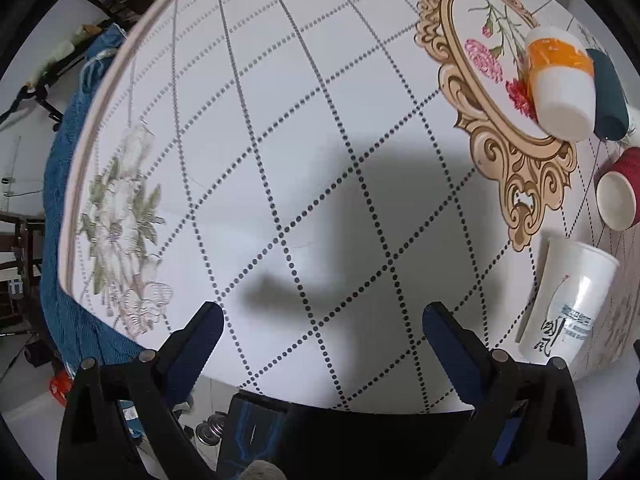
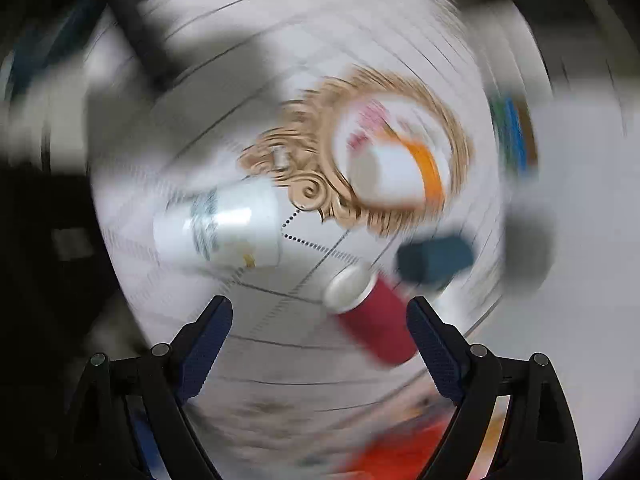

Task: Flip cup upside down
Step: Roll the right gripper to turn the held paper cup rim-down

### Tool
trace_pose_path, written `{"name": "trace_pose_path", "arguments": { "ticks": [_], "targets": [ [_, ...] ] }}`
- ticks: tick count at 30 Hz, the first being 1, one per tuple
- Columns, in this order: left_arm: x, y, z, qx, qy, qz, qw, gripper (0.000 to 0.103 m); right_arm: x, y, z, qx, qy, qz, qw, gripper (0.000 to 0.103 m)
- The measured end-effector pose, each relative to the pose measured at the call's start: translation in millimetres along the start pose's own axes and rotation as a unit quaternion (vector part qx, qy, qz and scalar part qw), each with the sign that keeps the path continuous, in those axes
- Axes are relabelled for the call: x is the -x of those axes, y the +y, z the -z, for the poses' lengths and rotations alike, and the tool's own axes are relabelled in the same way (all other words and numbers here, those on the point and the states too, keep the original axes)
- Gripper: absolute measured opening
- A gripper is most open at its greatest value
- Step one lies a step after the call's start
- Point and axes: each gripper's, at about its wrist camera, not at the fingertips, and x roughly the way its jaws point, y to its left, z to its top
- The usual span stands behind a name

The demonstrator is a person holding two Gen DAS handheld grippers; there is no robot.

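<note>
Two hand-held grippers are hanging wide and empty over my worktop (image 1: 280, 128): the left hand-held gripper (image 1: 322, 316), then the right hand-held gripper (image 2: 320, 314) (its view is blurring). Four cups are sitting ahead; the red cup (image 2: 372, 316) is lying just off my right fingertip (image 2: 430, 336).

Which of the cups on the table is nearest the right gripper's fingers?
The red cup. In the blurred right wrist view it sits just ahead of the open right gripper; the white printed cup, orange-banded cup and dark teal cup lie farther off.
</note>
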Motion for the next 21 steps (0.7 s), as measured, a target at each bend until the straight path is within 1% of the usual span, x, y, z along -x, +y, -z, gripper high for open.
{"name": "trace_pose_path", "arguments": {
  "ticks": [1, 2, 3, 4, 5, 6, 7, 9, 10, 11, 12, 13, 15, 18, 19, 20, 21],
  "targets": [
    [-3.5, 2.0, -0.1, 0.002, 0.004, 0.001, 1.0000, 0.102, -0.5, 11.6, -3.3, 0.058, -0.001, 0.021, 0.998, 0.091],
    [-6.9, 3.8, -0.3, 0.003, 0.006, 0.002, 1.0000, 0.102, -2.8, 29.5, -5.7, 0.133, -0.003, 0.049, 0.990, 0.091],
    [-10.0, 5.5, -0.8, 0.003, 0.008, 0.005, 0.9999, 0.102, -4.9, 41.3, -9.0, 0.185, -0.005, 0.067, 0.981, 0.091],
    [-13.6, 5.0, 0.3, 0.003, 0.011, 0.006, 0.9999, 0.102, -7.8, 51.3, -10.3, 0.225, -0.008, 0.081, 0.971, 0.091],
    [-16.8, 6.9, 0.0, 0.003, 0.013, 0.005, 0.9999, 0.102, -9.9, 57.0, -16.2, 0.250, -0.010, 0.087, 0.964, 0.091],
    [-19.7, 8.1, -0.2, 0.003, 0.014, 0.005, 0.9999, 0.102, -12.8, 65.2, -17.9, 0.285, -0.015, 0.096, 0.954, 0.091],
    [-22.5, 9.6, -0.6, 0.004, 0.015, 0.004, 0.9999, 0.102, -14.7, 71.8, -19.0, 0.309, -0.020, 0.103, 0.945, 0.091],
    [-27.8, 13.5, -2.5, 0.005, 0.016, 0.003, 0.9999, 0.102, -20.5, 85.6, -24.3, 0.365, -0.025, 0.117, 0.923, 0.091],
    [-28.4, 18.5, -3.7, 0.005, 0.017, 0.003, 0.9998, 0.102, -22.8, 91.5, -25.4, 0.395, -0.028, 0.121, 0.910, 0.091],
    [-31.0, 21.8, -3.8, 0.006, 0.018, 0.003, 0.9998, 0.102, -24.3, 99.0, -27.3, 0.411, -0.030, 0.123, 0.903, 0.091],
    [-33.6, 23.8, -4.7, 0.007, 0.019, 0.003, 0.9998, 0.102, -26.5, 104.6, -27.3, 0.436, -0.032, 0.125, 0.891, 0.091],
    [-38.9, 31.6, -1.3, 0.008, 0.019, 0.005, 0.9998, 0.102, -28.8, 109.2, -27.3, 0.455, -0.032, 0.125, 0.881, 0.091],
    [-43.6, 38.1, -2.1, 0.012, 0.020, 0.008, 0.9997, 0.102, -34.0, 115.6, -23.4, 0.504, -0.036, 0.128, 0.853, 0.091],
    [-48.1, 43.2, -5.7, 0.014, 0.022, 0.011, 0.9996, 0.102, -39.6, 128.0, -13.3, 0.562, -0.037, 0.135, 0.815, 0.091],
    [-49.1, 43.3, -7.2, 0.013, 0.022, 0.012, 0.9996, 0.102, -42.1, 130.1, -11.0, 0.575, -0.036, 0.136, 0.806, 0.091],
    [-50.9, 43.6, -9.8, 0.012, 0.022, 0.013, 0.9996, 0.103, -45.8, 131.9, -8.3, 0.592, -0.035, 0.137, 0.793, 0.091],
    [-51.8, 43.2, -11.2, 0.011, 0.021, 0.013, 0.9996, 0.102, -48.0, 132.8, -7.2, 0.600, -0.035, 0.138, 0.787, 0.091]
  ]
}}
